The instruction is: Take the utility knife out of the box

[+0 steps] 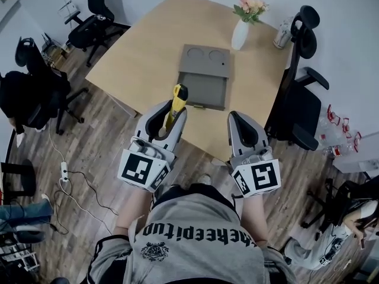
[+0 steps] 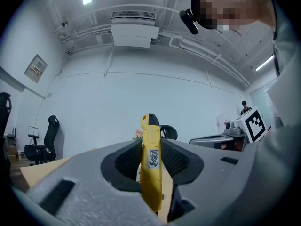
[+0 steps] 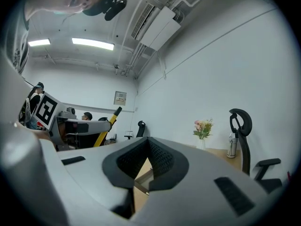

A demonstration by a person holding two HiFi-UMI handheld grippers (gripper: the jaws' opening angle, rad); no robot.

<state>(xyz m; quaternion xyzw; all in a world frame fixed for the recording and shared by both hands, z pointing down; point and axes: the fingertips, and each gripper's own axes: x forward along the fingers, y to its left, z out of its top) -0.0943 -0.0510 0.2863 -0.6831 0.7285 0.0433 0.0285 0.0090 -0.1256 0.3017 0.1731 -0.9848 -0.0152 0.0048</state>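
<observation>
A yellow utility knife (image 1: 177, 101) with a black tip stands clamped between the jaws of my left gripper (image 1: 171, 115), lifted clear of the table's near edge. In the left gripper view the knife (image 2: 151, 166) rises upright between the two dark pads, pinched at its lower half. The grey box (image 1: 204, 77) lies open on the wooden table (image 1: 148, 52), lid folded back, beyond the knife. My right gripper (image 1: 244, 125) hangs beside it at the table's near edge, jaws closed together with nothing between them (image 3: 148, 142). In the right gripper view the knife (image 3: 107, 125) shows far left.
A white vase of flowers (image 1: 241, 31) and a bottle (image 1: 282, 35) stand at the table's far right. Black office chairs flank the table: one on the right (image 1: 299, 99), two on the left (image 1: 92, 19). A power strip with cable (image 1: 64, 171) lies on the wooden floor.
</observation>
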